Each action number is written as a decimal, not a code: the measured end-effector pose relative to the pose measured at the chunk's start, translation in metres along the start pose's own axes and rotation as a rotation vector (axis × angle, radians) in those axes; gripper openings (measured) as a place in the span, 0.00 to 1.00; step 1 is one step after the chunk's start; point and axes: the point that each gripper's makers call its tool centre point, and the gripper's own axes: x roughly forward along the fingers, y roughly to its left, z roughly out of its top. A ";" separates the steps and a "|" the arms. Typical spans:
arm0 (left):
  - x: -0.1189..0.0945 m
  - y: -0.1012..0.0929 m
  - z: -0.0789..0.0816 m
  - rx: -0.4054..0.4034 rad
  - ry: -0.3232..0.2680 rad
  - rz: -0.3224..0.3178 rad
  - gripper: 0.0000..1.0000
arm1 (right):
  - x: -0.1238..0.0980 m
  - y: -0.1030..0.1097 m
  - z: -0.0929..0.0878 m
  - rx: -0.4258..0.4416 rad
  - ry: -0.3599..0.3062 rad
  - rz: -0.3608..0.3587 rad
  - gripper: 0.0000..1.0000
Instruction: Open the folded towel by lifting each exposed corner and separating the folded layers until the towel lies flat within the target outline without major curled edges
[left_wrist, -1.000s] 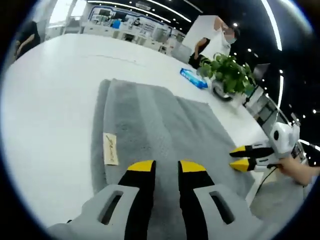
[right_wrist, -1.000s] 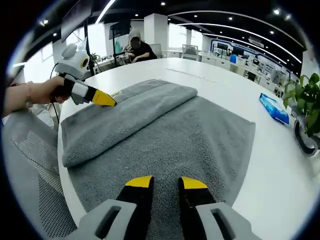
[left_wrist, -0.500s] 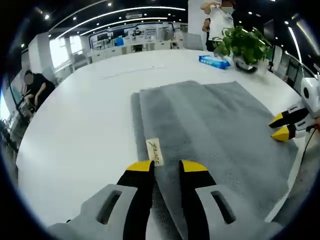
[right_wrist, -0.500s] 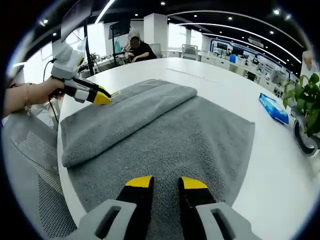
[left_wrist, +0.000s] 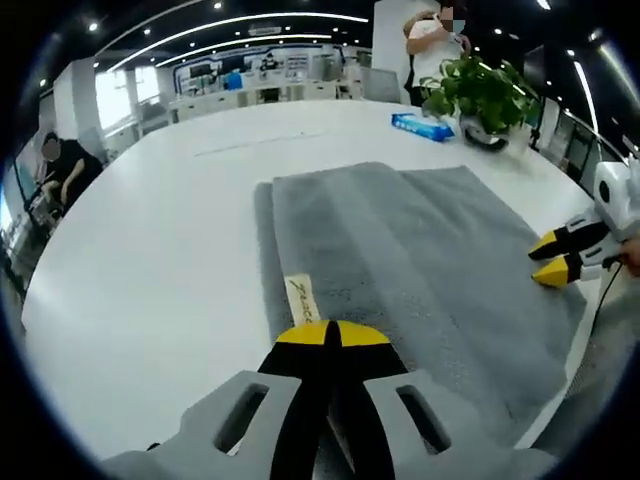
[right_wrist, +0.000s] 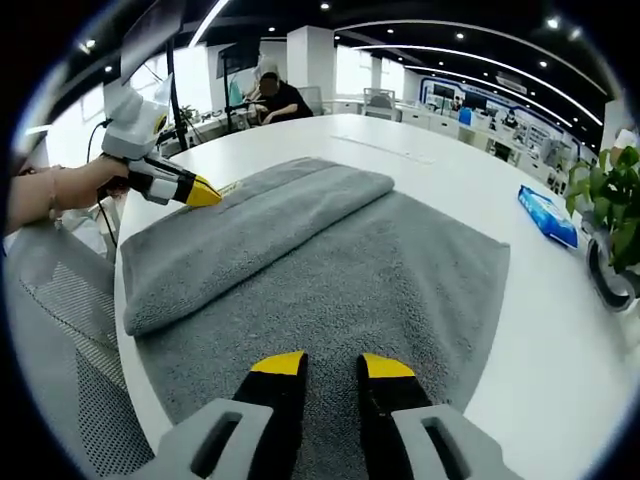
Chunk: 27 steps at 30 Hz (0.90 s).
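A grey towel (left_wrist: 430, 250) lies on the white table, one long side folded over into a thick band (right_wrist: 250, 225). A cream label (left_wrist: 300, 297) sits at the band's near corner. My left gripper (left_wrist: 333, 333) is shut, its tips pinched on the towel's folded edge just beside that label; the right gripper view has it (right_wrist: 208, 195) at the band's far-left corner. My right gripper (right_wrist: 325, 365) is open, low over the single layer near the towel's front edge. From the left gripper view it (left_wrist: 548, 258) hovers at the towel's right edge, jaws apart.
A blue packet (right_wrist: 548, 216) and a potted plant (left_wrist: 480, 95) stand on the table beyond the towel. A mesh chair (right_wrist: 60, 330) is by the table edge (right_wrist: 125, 330). A person sits at a desk behind; another stands near the plant.
My left gripper's jaws have gone from open to shut at the towel's edge by the label. The right gripper has stayed open and still.
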 end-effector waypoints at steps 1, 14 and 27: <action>0.000 -0.003 -0.002 -0.043 0.009 -0.019 0.00 | 0.000 0.000 0.000 0.001 0.000 0.000 0.18; 0.002 -0.002 0.006 0.077 -0.034 0.020 0.24 | -0.001 0.001 -0.001 0.000 0.002 -0.001 0.18; -0.004 0.015 0.002 0.012 -0.023 0.069 0.08 | -0.001 0.001 -0.001 0.003 0.004 0.000 0.17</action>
